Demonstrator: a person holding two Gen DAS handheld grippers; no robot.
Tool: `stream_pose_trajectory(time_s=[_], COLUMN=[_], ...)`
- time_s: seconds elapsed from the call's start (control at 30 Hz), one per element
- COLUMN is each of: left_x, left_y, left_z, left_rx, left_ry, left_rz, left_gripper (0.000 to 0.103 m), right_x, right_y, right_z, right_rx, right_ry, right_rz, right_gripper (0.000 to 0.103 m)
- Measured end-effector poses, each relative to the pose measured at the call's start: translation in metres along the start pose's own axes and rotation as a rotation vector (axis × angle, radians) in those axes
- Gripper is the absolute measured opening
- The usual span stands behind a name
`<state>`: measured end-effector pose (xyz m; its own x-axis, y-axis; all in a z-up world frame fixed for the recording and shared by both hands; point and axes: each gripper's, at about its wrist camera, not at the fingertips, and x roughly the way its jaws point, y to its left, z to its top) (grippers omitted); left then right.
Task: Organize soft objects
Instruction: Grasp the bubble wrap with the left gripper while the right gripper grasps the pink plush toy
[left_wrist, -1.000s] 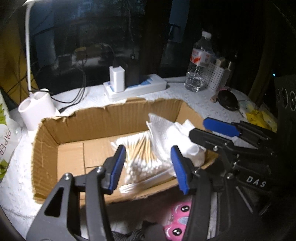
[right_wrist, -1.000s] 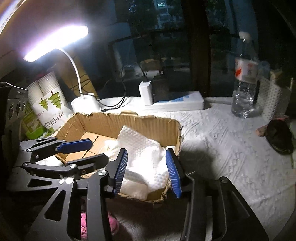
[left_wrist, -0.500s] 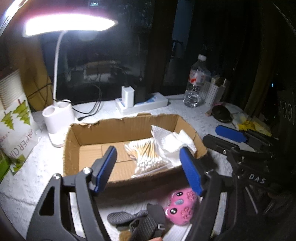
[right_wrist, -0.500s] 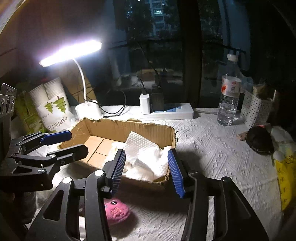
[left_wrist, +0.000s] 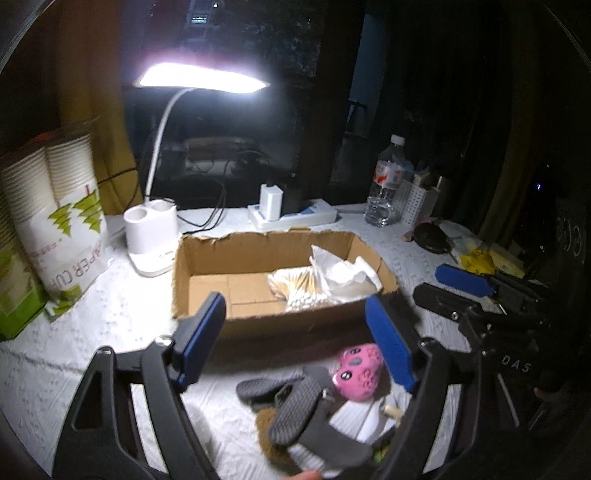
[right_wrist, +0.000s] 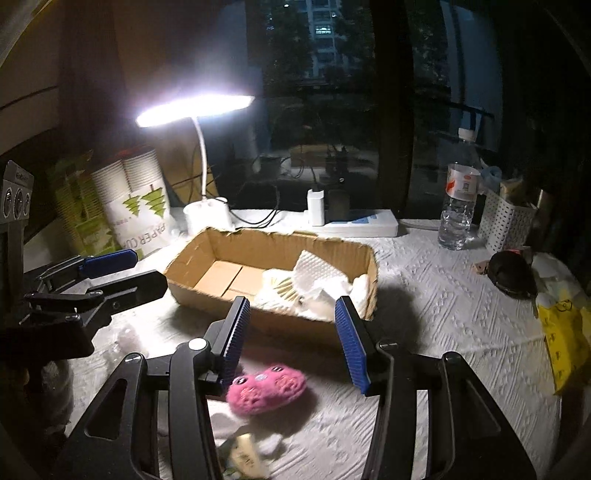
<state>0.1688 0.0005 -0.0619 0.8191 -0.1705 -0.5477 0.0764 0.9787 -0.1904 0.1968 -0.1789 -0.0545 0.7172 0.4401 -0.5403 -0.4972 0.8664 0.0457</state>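
On the worktop (right_wrist: 443, 295) just before the cardboard box (left_wrist: 199, 258) lies the pink plush toy (right_wrist: 267, 387), so lower your empty, half-spread right claw (right_wrist: 293, 345) squarely over it while the left claw (left_wrist: 295, 339), jaws just widened and empty, stays clear.

Night. Dark window (right_wrist: 332, 110) at 12 o'clock, lit tower outside. White lamp (right_wrist: 195, 107) on, at 11 o'clock, sole light. Table (right_wrist: 443, 314) under white textured cloth. Possibly a curtain (left_wrist: 498, 129) at 2 o'clock, too dark.
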Motion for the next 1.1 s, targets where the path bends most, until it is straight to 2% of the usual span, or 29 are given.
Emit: stream_pose_trajectory(time_s=[0.33, 0.57, 0.97, 1.1], left_x=[-0.025, -0.032, -0.02, -0.009], left_y=[0.021, 0.041, 0.081, 0.086], left_z=[-0.025, -0.047, -0.082, -0.088], left_rx=[-0.034, -0.066, -0.156, -0.155], left_ry=[0.0, 0.022, 0.098, 0.135], left_rz=[0.019, 0.059, 0.174, 0.185], left_gripper=[0.08, 0.08, 0.08, 0.08], right_x=[-0.008, -0.004, 0.017, 0.026], right_y=[0.027, 0.037, 0.042, 0.036], right_z=[-0.018, -0.029, -0.046, -0.049], right_rx=[-0.019, -0.019, -0.005, 0.007], right_ry=[0.027, 0.053, 0.113, 0.132], right_rz=[0.008, 0.012, 0.02, 0.019], right_gripper=[0.051, 0.051, 0.051, 0.051])
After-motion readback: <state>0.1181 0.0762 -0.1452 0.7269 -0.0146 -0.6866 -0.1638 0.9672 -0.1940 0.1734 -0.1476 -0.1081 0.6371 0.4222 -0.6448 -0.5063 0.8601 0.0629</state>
